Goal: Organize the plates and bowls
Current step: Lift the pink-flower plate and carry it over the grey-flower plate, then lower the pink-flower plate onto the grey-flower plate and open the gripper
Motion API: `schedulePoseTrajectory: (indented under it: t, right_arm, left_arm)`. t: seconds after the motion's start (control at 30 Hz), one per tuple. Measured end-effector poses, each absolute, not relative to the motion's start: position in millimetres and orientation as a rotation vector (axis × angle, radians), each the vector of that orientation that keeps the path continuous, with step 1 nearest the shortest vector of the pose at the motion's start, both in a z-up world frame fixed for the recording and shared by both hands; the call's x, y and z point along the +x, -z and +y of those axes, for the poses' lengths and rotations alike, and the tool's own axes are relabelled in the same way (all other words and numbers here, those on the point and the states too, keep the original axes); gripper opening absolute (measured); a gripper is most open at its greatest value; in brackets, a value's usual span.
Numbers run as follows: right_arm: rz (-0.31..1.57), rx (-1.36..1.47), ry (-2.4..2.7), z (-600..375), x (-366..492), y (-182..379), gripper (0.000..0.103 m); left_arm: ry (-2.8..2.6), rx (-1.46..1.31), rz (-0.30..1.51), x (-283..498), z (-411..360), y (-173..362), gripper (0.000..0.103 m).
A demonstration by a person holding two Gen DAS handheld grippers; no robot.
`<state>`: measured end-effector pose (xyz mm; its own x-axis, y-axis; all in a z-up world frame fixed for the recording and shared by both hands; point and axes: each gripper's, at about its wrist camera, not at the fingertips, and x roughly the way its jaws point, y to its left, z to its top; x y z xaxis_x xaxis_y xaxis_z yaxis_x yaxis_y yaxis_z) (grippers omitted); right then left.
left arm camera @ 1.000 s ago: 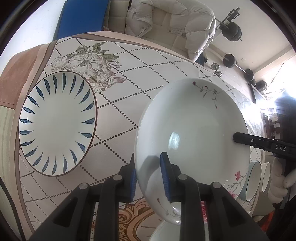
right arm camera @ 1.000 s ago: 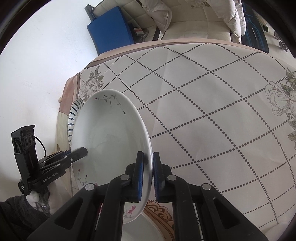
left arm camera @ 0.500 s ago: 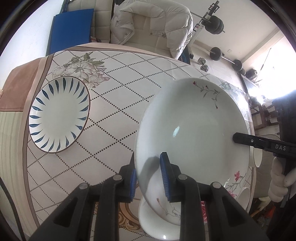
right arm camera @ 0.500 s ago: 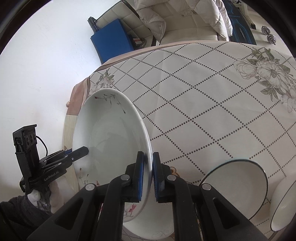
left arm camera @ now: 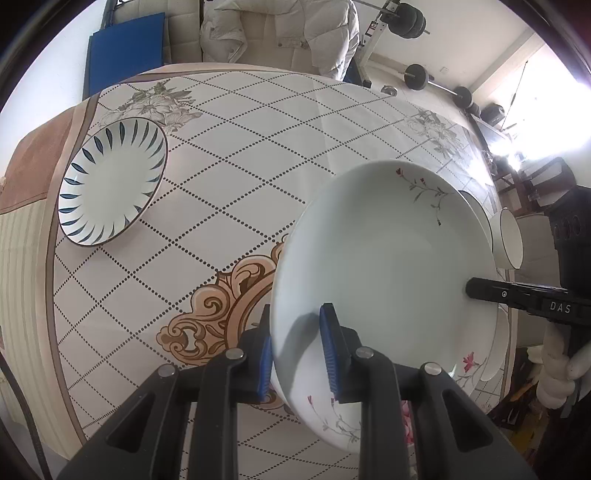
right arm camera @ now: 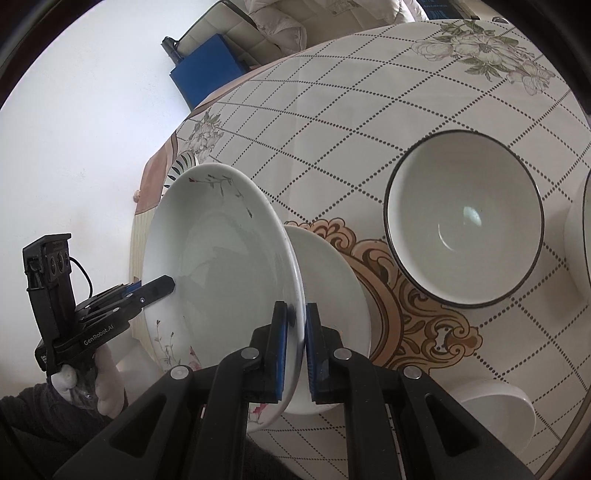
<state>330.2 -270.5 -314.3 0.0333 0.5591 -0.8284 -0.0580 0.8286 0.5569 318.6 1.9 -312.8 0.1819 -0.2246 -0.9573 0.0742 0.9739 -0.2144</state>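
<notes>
A white plate with a red-flower twig pattern (left arm camera: 384,258) is held in the air between both grippers, tilted. My left gripper (left arm camera: 295,343) is shut on its near rim. My right gripper (right arm camera: 295,332) is shut on the opposite rim of the same plate (right arm camera: 214,258); it shows as a black finger in the left wrist view (left arm camera: 517,295). A second white plate (right arm camera: 332,288) lies on the table below it. A blue-leaf plate (left arm camera: 110,181) lies at the table's far left. A black-rimmed bowl (right arm camera: 461,218) stands to the right.
The table wears a checked floral cloth (left arm camera: 258,147). A small white bowl (right arm camera: 498,406) sits near the front edge and another bowl's rim (right arm camera: 585,221) shows at the far right. A sofa with a white jacket (left arm camera: 280,33) and a blue mat (left arm camera: 122,48) stand behind the table.
Both grippers have carried the flowered plate away from the blue-leaf plate, toward the table's centre medallion and over the second white plate. The black-rimmed bowl has come into the right wrist view.
</notes>
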Motion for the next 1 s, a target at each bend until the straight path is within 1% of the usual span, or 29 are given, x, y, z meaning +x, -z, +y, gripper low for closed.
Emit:
schedulePoseTrajectory:
  t: [0.57,0.8,1.0]
  right_arm:
    - [1.548,0.418,-0.471,-275.9,303.4,367.6,0.011]
    - [1.576,0.409,-0.46,-269.6,305.3,381.9,0.011]
    - [1.592,0.413,-0.439,-271.0,307.8,382.7,0.011]
  left_arm:
    - [0.217,-0.149,1.484,299.3,-1.3,367.8,0.022]
    - [0.217,-0.135,1.503,297.8,-1.8,377.4,0.022]
    - [0.222,-0.127,1.525,299.1,-5.8,380.6,0.022]
